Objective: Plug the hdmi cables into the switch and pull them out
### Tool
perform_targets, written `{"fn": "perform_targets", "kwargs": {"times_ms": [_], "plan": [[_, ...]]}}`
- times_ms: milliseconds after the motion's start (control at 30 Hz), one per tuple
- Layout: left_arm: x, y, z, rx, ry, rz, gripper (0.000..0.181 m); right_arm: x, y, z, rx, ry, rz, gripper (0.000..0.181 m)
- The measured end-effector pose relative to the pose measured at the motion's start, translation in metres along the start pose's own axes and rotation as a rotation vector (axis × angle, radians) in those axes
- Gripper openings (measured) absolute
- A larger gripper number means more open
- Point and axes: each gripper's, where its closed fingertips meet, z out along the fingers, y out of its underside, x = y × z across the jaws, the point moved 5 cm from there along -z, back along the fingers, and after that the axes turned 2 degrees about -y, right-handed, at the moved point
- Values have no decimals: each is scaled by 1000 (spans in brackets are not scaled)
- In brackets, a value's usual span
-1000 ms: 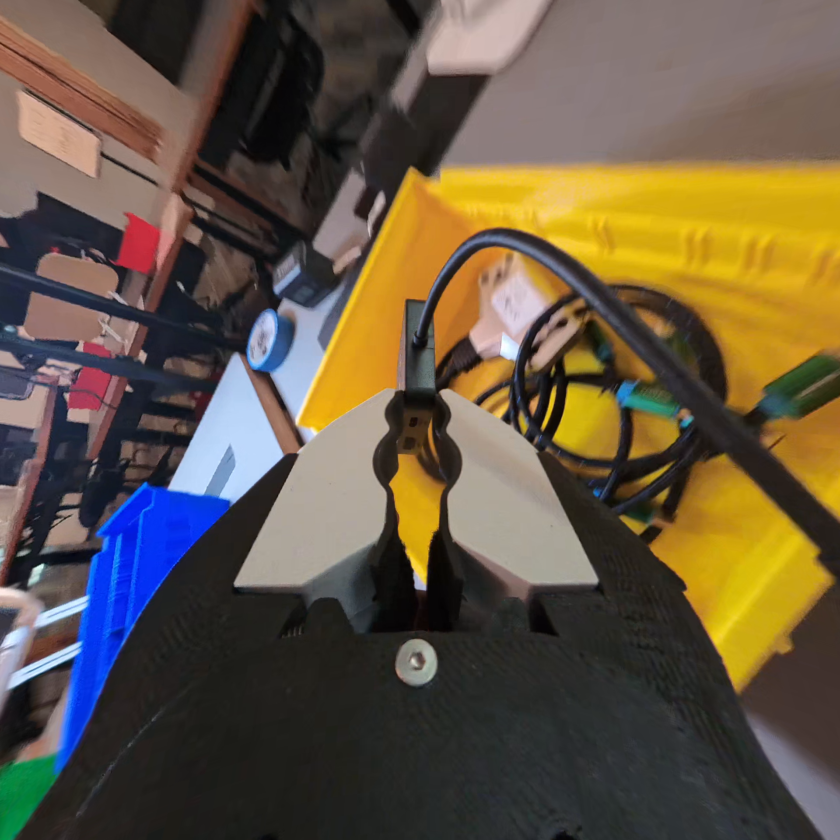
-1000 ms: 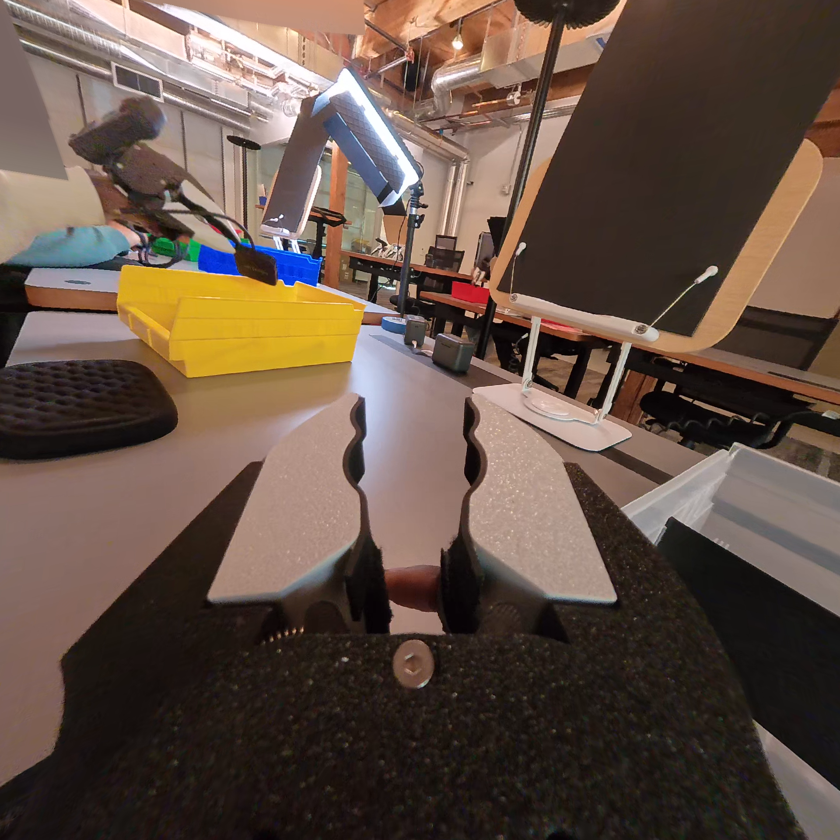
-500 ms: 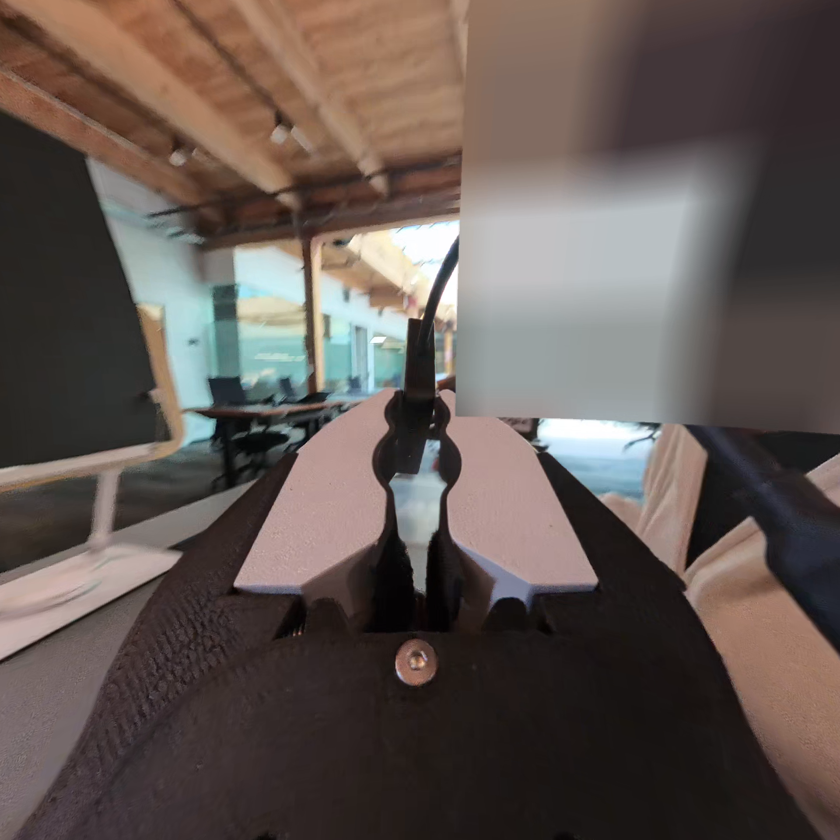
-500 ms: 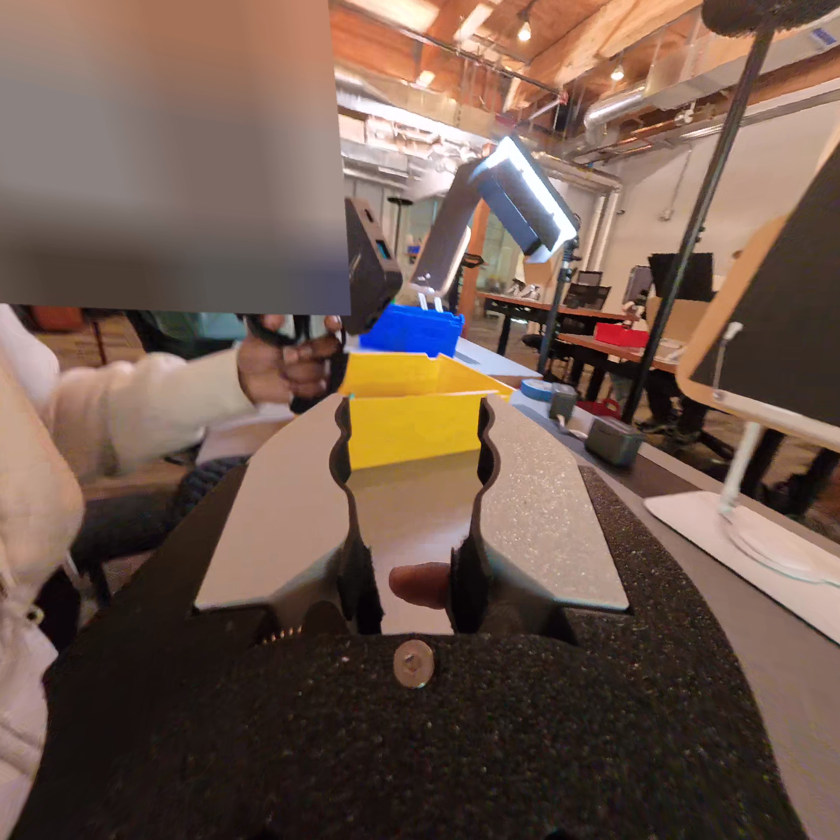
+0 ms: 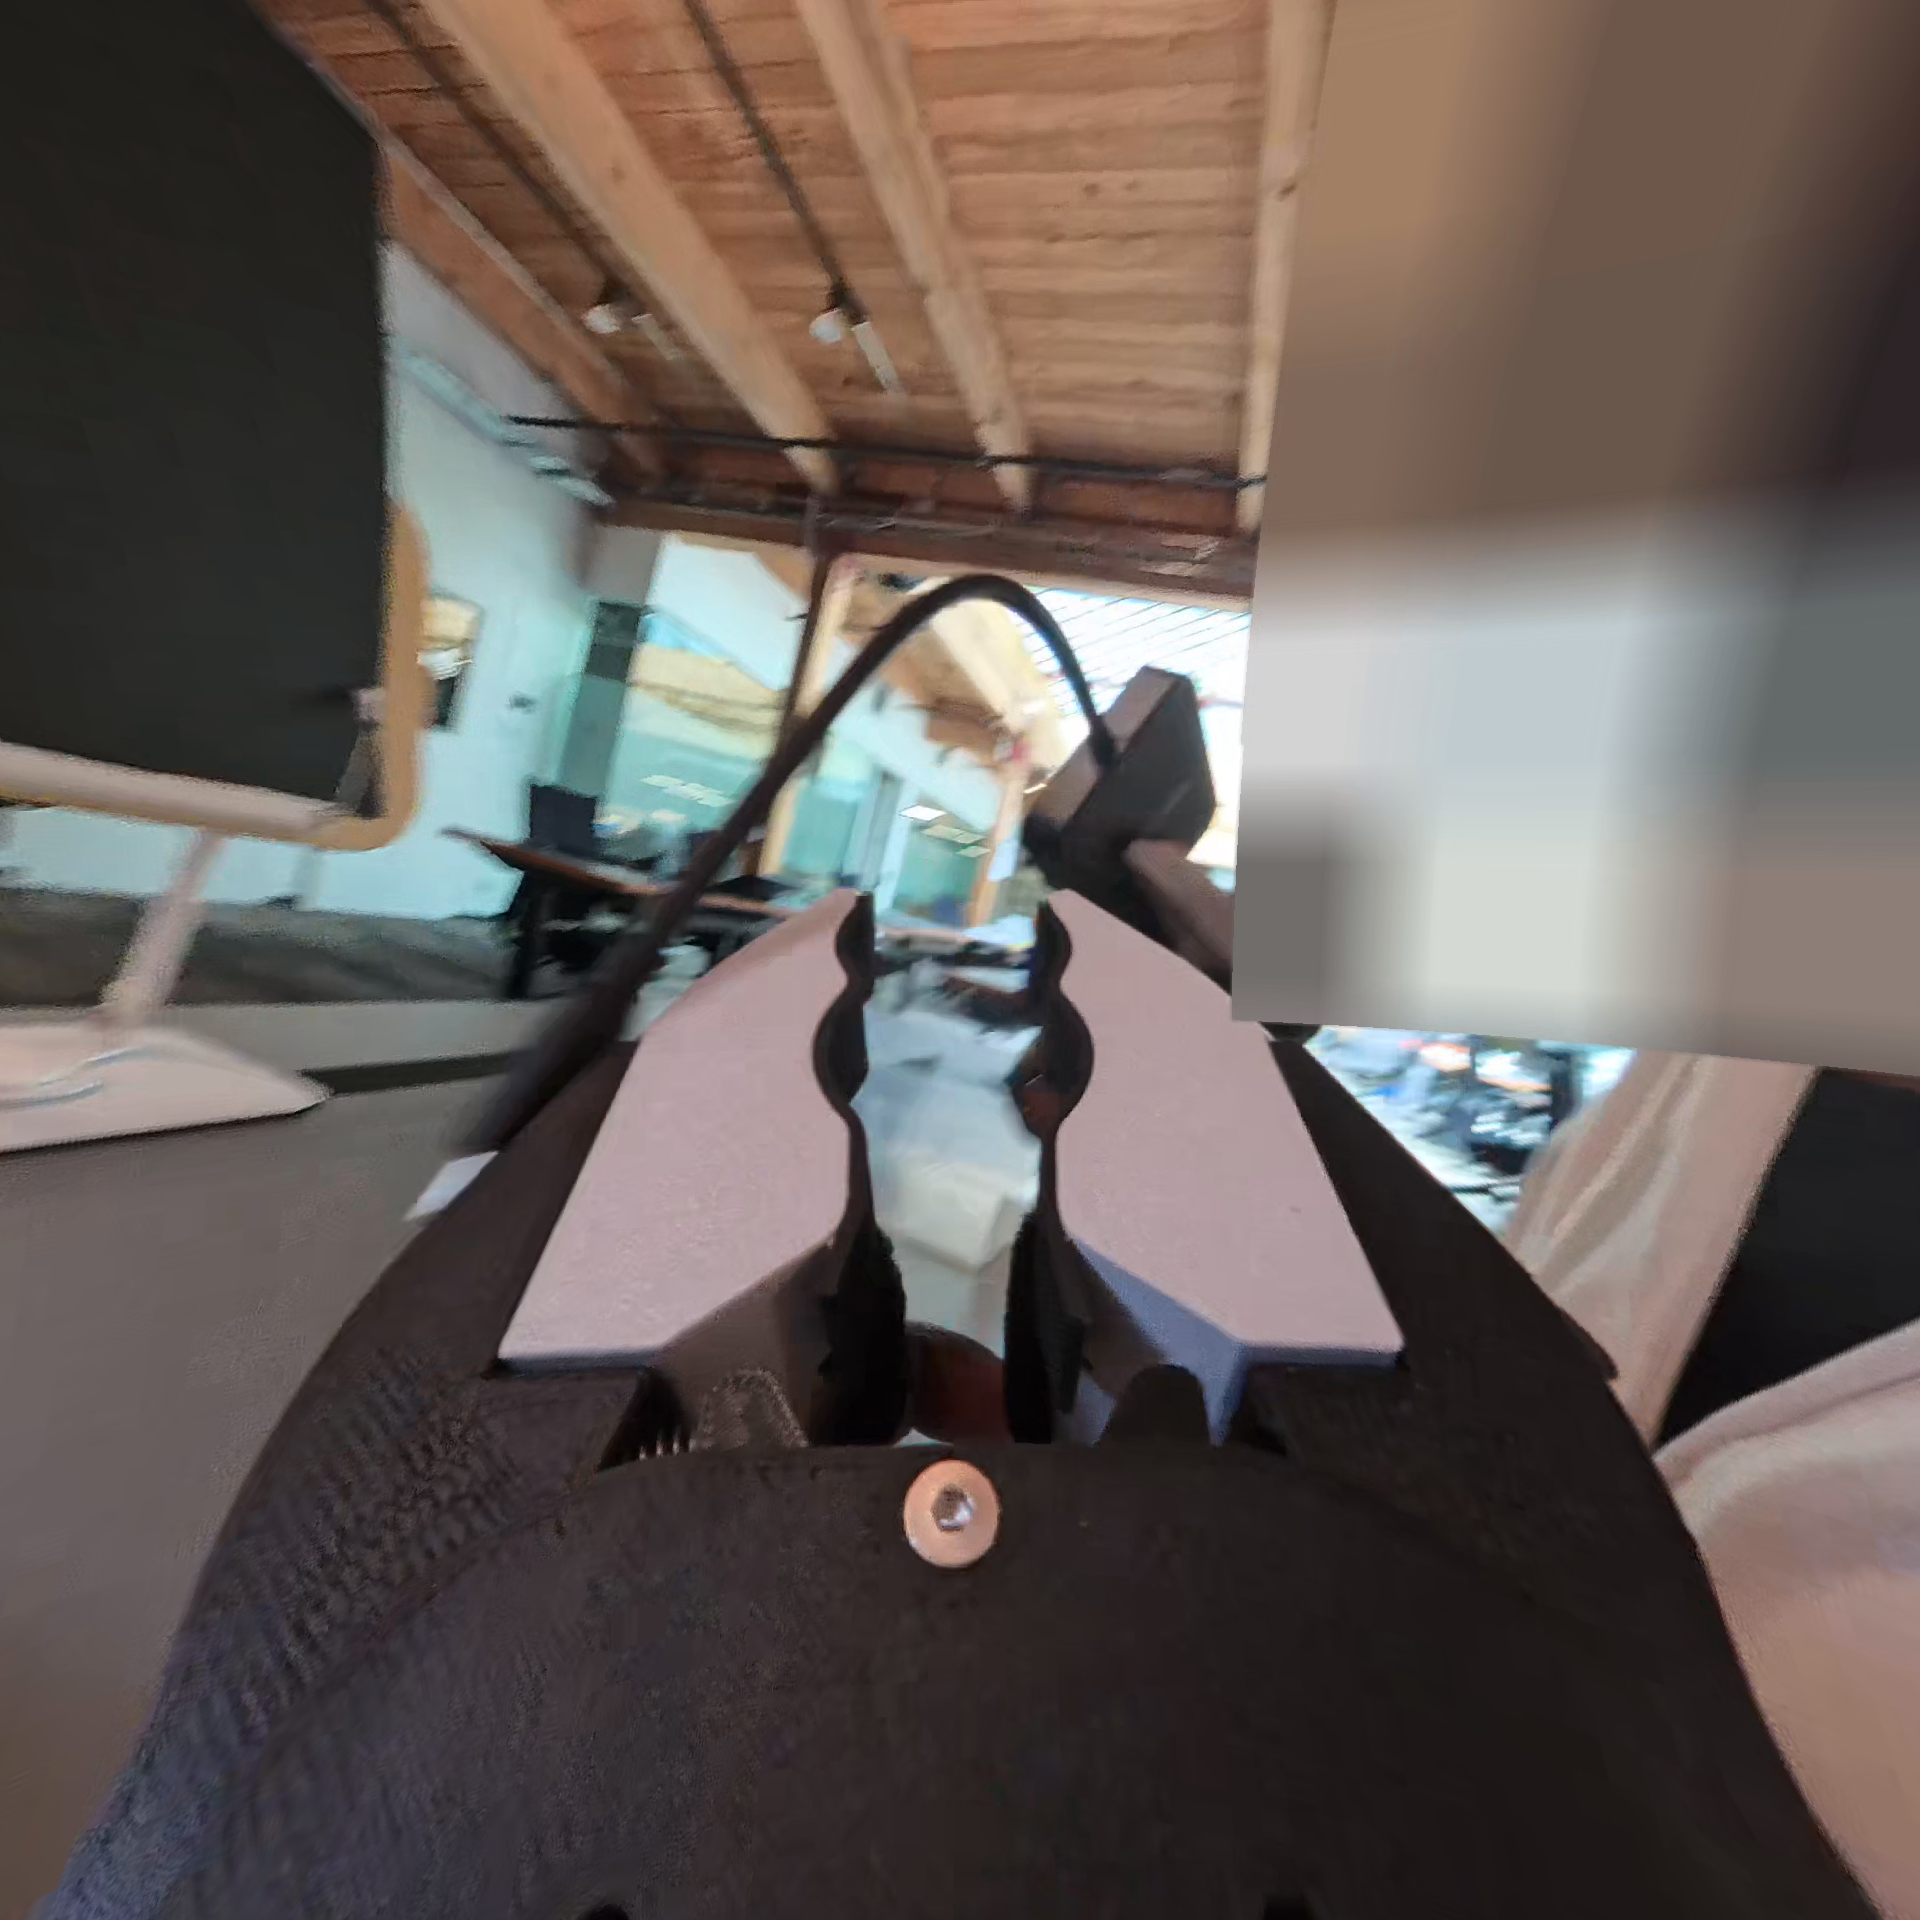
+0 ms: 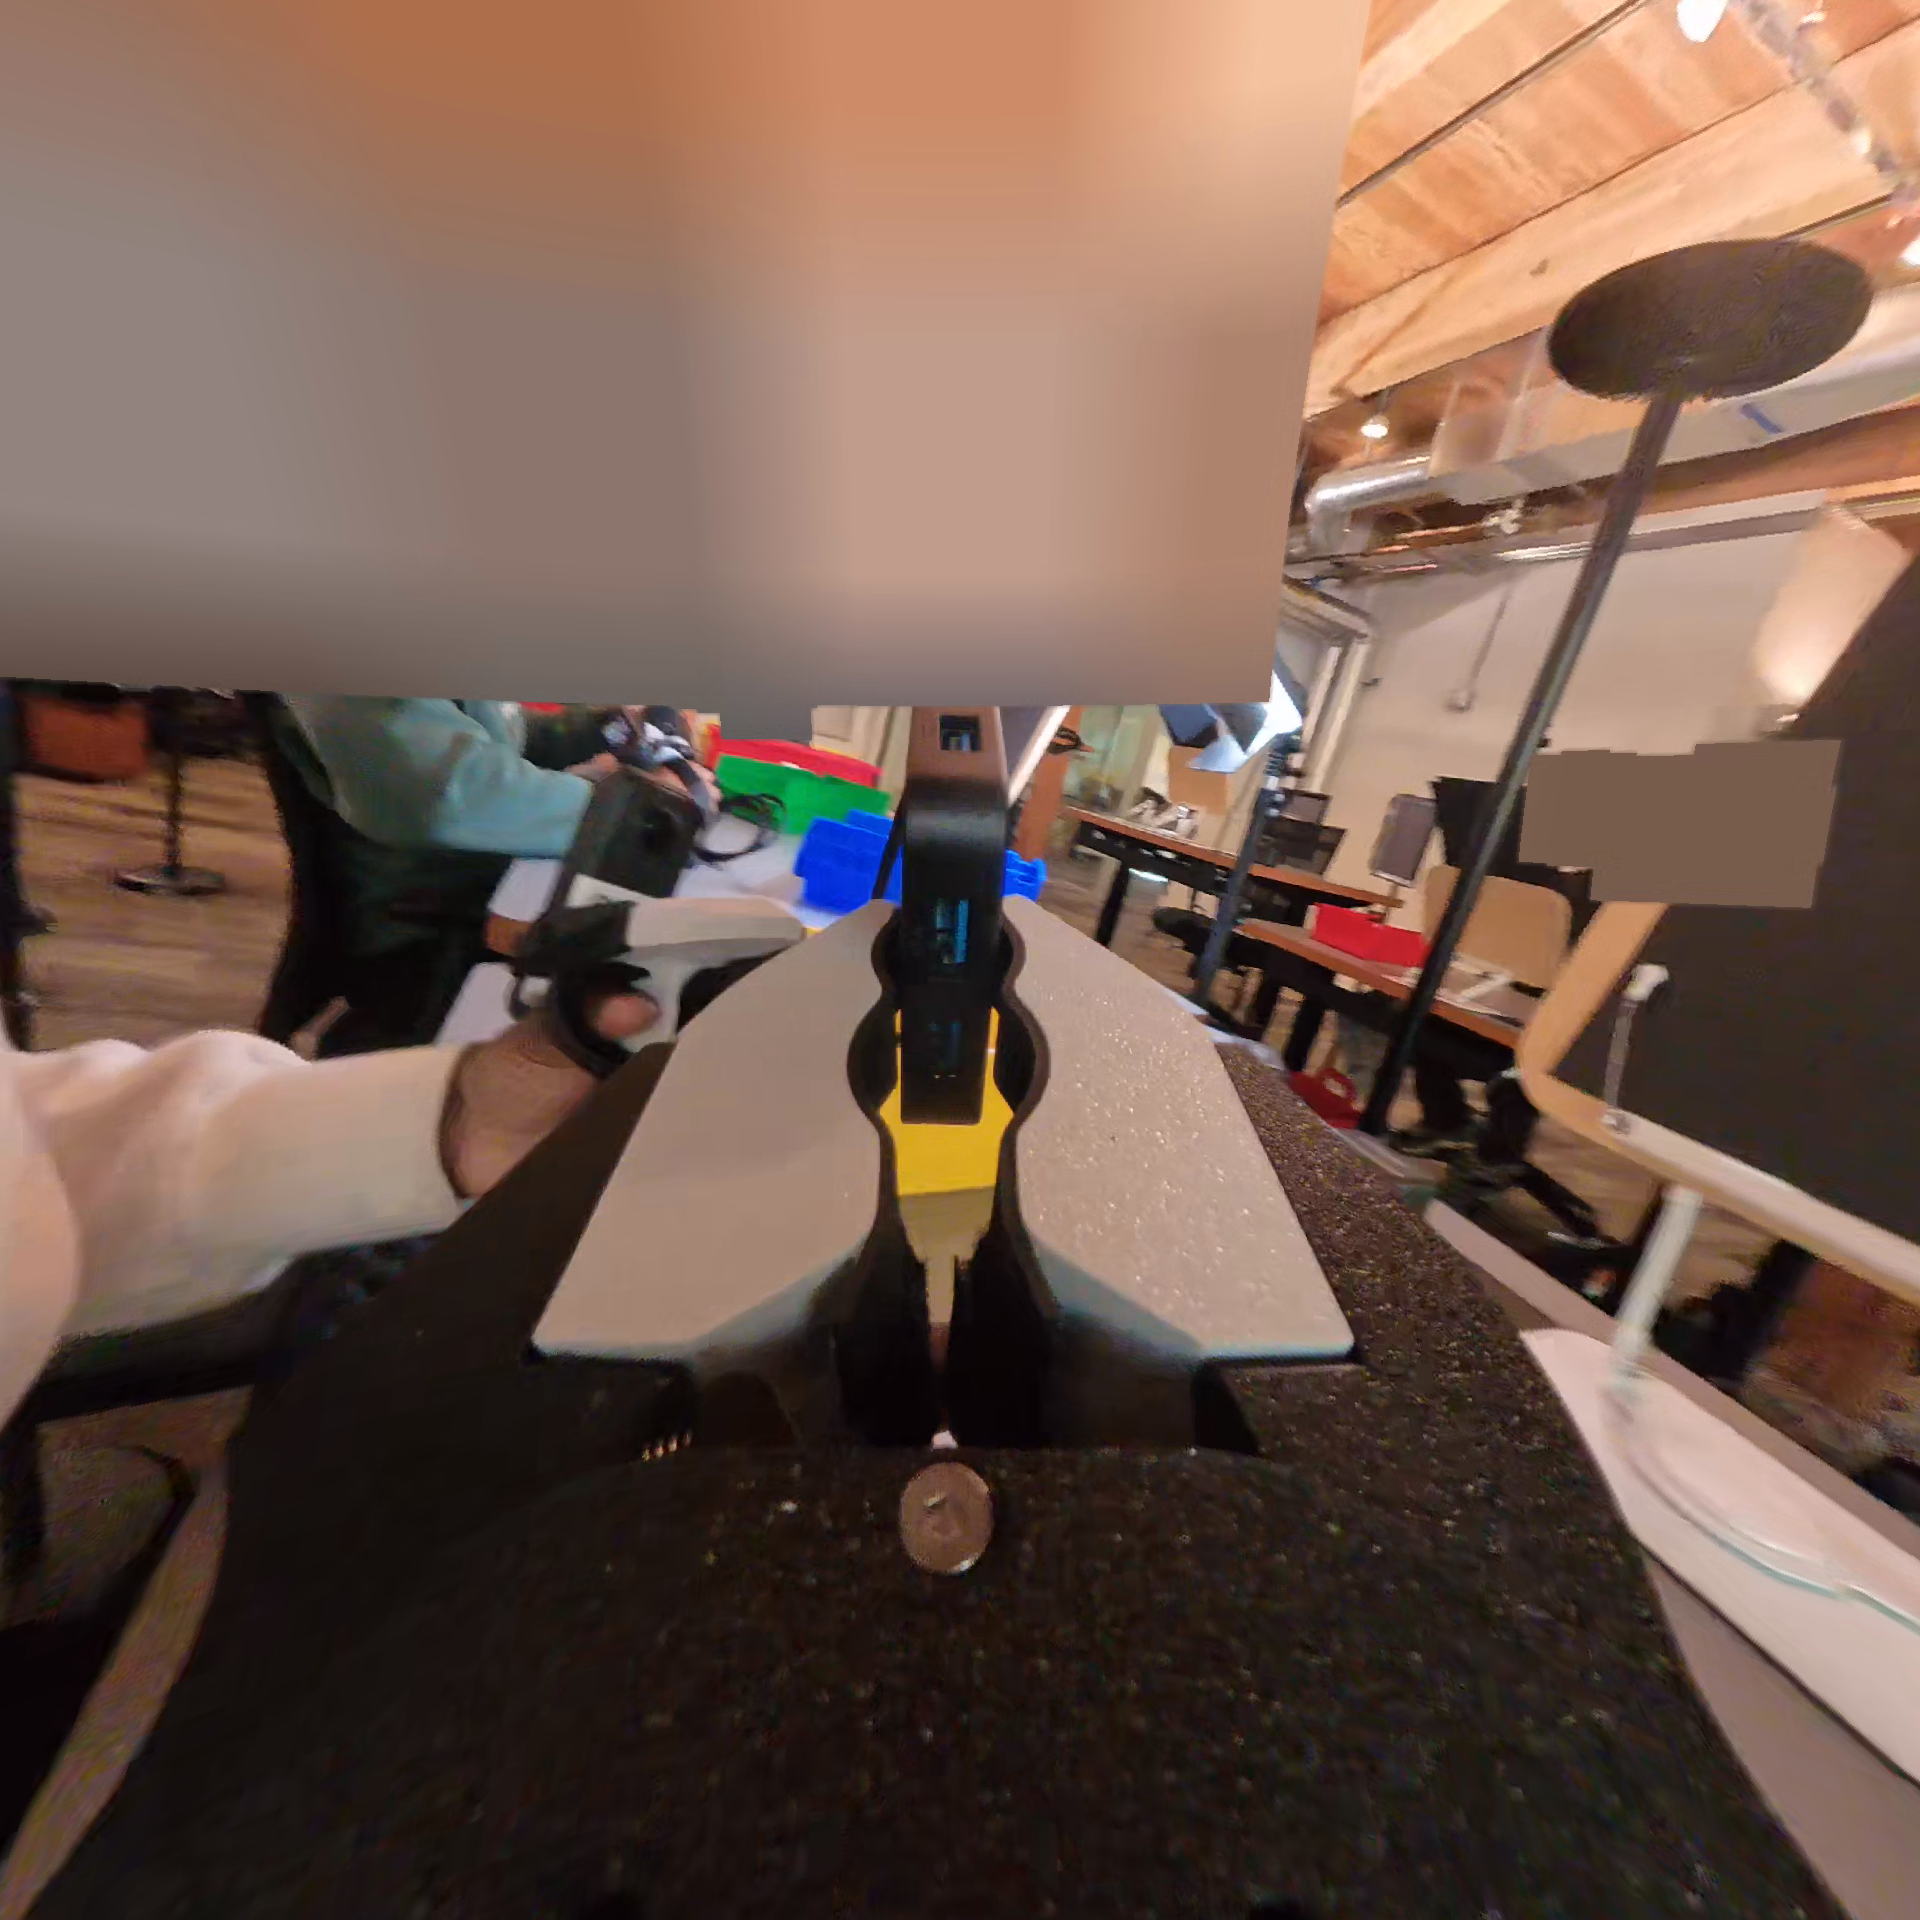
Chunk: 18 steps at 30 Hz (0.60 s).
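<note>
1. Your right gripper (image 6: pixel 943 935) has its jaws clamped on the black switch (image 6: pixel 943 966), which stands upright between them.
2. Your left gripper (image 5: pixel 951 935) has its jaws apart and empty.
3. The switch (image 5: pixel 1127 800) sits at one o'clock beyond the left gripper, its black cable (image 5: pixel 831 707) arching toward ten o'clock down to the desk (image 5: pixel 156 1299).

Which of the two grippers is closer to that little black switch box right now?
Right. The right gripper is clamped on the switch box; the left gripper is open, apart from it.
</note>
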Motion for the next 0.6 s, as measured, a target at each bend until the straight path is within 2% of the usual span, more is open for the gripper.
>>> {"fn": "perform_targets", "kwargs": {"times_ms": [100,200,267,367,467,567,600], "plan": [[-15,-15,-28,-76,-251,234,40,15,-3,-18,-148,106,-197,14],[-2,-29,-25,-249,-328,577,44,20,6,-26,-399,116,-383,14],[15,-29,-5,-348,-271,751,48,19,14,-26,-547,85,-498,14],[42,-20,31,-376,-73,849,50,12,24,-22,-707,20,-586,14],[49,5,55,-515,79,953,50,1,33,-19,-810,-62,-616,14],[44,39,63,-686,141,1137,50,-6,39,-18,-863,-116,-612,14],[40,48,63,-721,137,1197,37,-8,40,-18,-864,-127,-601,14]]}}
